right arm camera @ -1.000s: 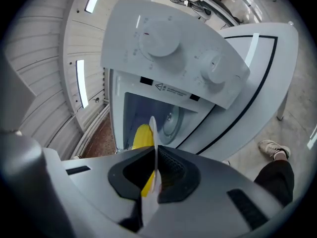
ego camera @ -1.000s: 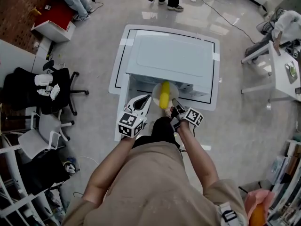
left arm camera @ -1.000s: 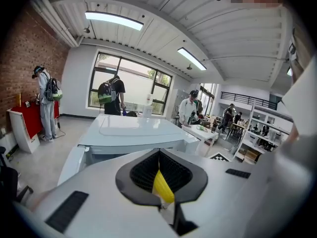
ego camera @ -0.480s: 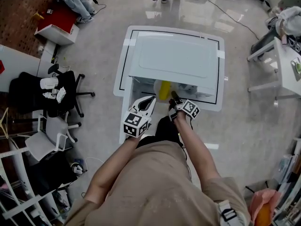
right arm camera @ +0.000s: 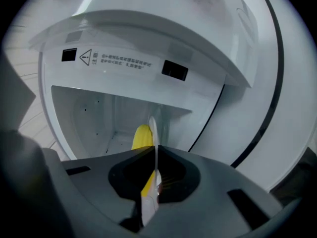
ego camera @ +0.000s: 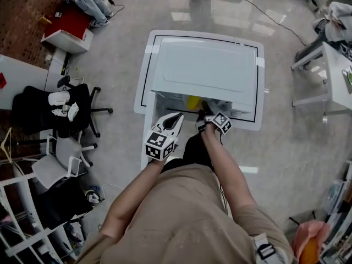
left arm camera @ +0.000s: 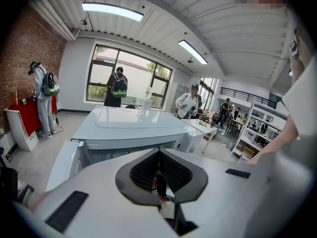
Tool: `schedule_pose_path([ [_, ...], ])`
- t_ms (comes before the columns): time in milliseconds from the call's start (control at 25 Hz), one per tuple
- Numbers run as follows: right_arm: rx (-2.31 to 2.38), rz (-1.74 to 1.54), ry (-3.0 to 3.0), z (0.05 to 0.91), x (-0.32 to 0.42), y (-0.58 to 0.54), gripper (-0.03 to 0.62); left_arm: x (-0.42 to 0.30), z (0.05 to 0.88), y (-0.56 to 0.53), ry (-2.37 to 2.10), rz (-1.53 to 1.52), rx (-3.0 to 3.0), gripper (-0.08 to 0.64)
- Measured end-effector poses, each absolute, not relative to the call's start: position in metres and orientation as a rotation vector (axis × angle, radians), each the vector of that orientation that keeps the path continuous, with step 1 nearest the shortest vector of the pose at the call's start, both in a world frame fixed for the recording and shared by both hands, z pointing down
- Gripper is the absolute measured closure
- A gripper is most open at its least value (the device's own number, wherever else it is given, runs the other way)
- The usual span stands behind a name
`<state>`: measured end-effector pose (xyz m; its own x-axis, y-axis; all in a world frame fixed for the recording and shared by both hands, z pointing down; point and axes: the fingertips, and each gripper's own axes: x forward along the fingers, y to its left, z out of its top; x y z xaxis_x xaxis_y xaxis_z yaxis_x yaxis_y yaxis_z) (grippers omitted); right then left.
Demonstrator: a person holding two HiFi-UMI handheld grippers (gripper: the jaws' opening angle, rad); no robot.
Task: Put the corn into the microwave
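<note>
The yellow cob of corn (right arm camera: 141, 135) on its thin round white plate (right arm camera: 152, 125) has been carried into the open white box-shaped microwave (ego camera: 204, 65), the plate rim clamped by the closed right gripper (right arm camera: 155, 152); the left gripper (left arm camera: 159, 155) is held shut and empty. Held by one edge, the plate could be tipped against the frame and the cob rolled off. The print beside a warning triangle label (right arm camera: 85, 56) cannot be read.

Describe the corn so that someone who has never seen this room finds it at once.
Find the white microwave on the black-lined white table in mid-floor. At its open front the right gripper holds a thin white plate by the rim. The corn lies on that plate, the only yellow thing among all the white.
</note>
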<state>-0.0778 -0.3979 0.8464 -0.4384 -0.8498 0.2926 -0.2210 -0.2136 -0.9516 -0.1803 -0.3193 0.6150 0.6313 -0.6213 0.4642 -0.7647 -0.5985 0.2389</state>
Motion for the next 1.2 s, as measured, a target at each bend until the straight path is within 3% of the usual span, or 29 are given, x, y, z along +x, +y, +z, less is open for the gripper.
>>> schedule_pose_path([
  [440,-1.37,-1.734,1.557,0.85,-0.079,-0.421,0.572,-0.178,0.619,-0.317,-1.067,0.468,2.436,0.555],
  [560,-1.314,-1.72,1.616,0.842,-0.08,-0.418,0.446,-0.181,0.618,-0.316,-1.075,0.455,2.424,0.555],
  [640,-1.263,-1.703,1.649,0.836,-0.081,-0.412,0.394,-0.184,0.616,-0.315,-1.077,0.445,2.421,0.555],
  [720,-1.255,-1.672,1.742,0.832,-0.083,-0.399,0.384,-0.185,0.614,-0.312,-1.074,0.438,2.422,0.555],
  [840,-1.44,-1.519,2.115,0.84,-0.085,-0.374,0.368,-0.182,0.613,-0.307,-1.061,0.439,2.427,0.555],
  [1000,-1.749,-1.035,2.724,0.843,-0.098,-0.367,0.312,-0.176,0.618,-0.306,-1.043,0.452,2.431,0.555],
  [1200,-1.87,-0.819,2.879,0.834,-0.102,-0.381,0.302,-0.171,0.624,-0.303,-1.025,0.481,2.432,0.555],
])
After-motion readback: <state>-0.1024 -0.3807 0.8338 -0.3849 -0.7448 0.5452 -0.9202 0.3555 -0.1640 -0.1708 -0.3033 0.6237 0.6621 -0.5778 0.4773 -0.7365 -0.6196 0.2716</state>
